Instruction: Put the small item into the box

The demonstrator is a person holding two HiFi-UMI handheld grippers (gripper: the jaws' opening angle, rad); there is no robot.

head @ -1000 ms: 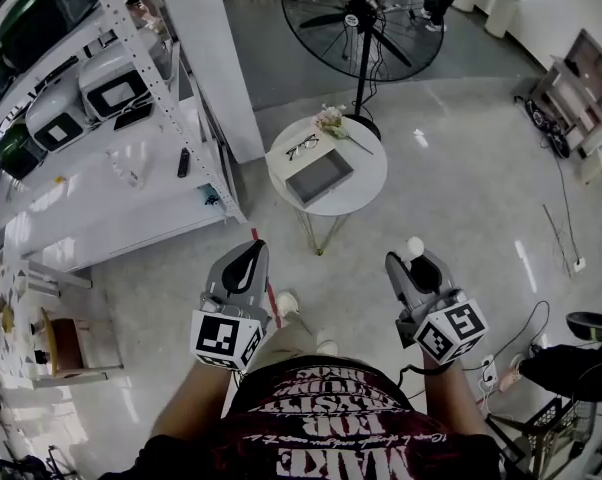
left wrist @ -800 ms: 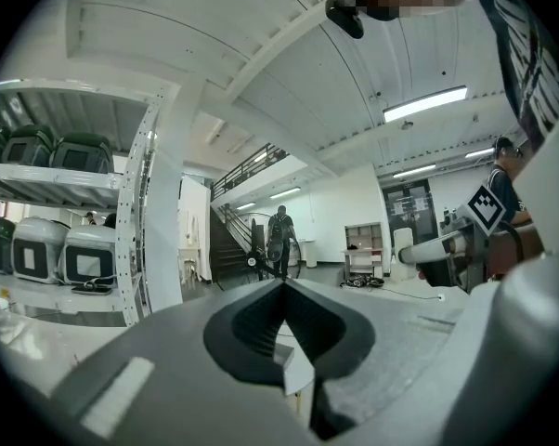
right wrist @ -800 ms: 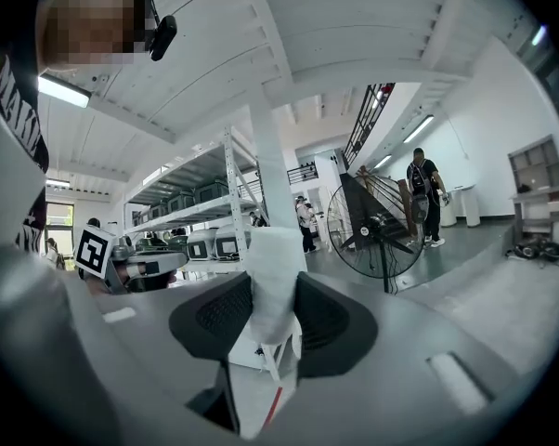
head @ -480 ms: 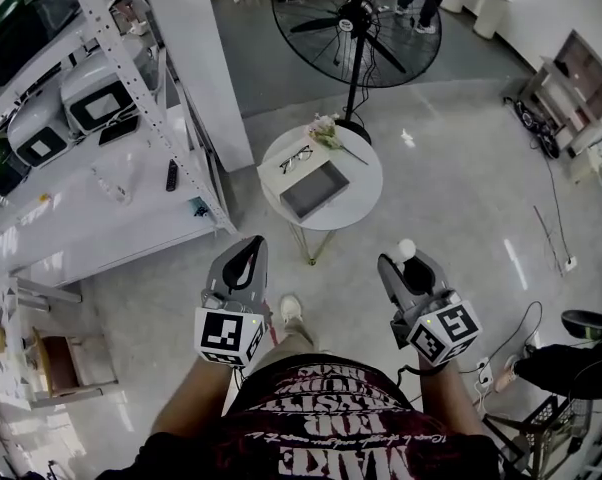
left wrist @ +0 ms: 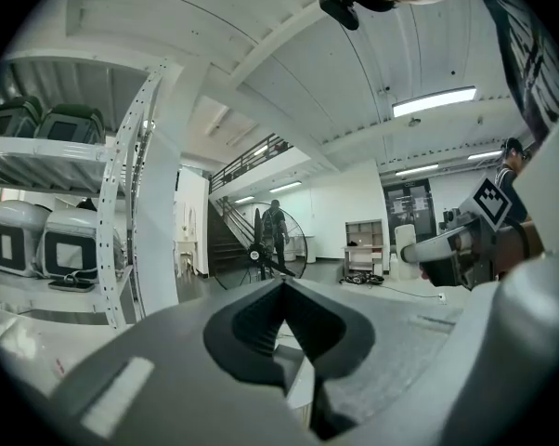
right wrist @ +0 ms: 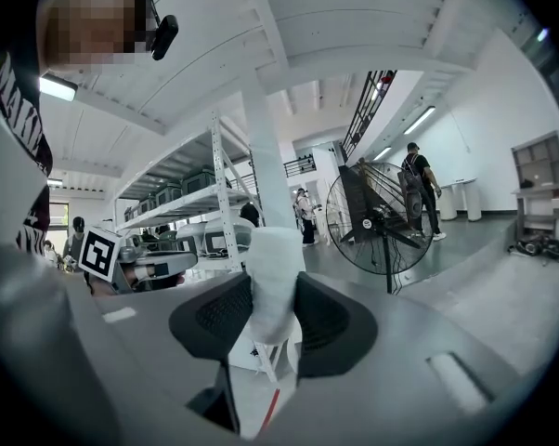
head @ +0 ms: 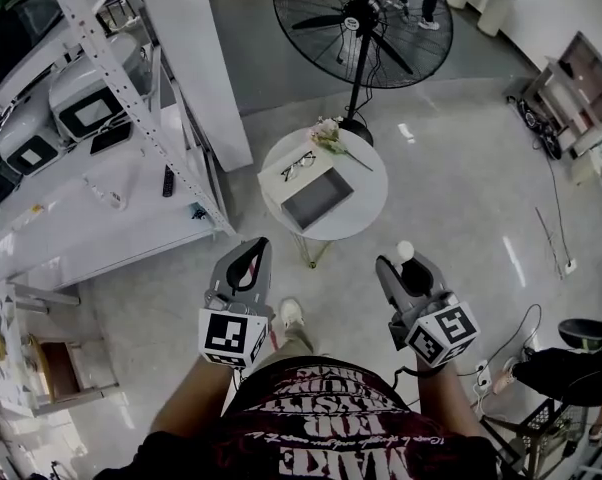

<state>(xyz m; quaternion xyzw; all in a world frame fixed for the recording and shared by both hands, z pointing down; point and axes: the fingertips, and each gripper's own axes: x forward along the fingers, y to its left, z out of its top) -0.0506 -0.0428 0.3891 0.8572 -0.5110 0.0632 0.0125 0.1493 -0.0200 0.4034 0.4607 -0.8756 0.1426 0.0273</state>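
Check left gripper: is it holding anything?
No, the left gripper has its jaws closed together with nothing between them.

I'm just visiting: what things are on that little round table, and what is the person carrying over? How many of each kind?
Box: 1
Pair of glasses: 1
Flower sprig: 1
Small white item, clamped in the jaws of the right gripper: 1
Total: 4

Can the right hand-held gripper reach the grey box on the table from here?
Probably not yet: the right hand-held gripper, clamping a white item, hangs short of the round table; nothing blocks the box.
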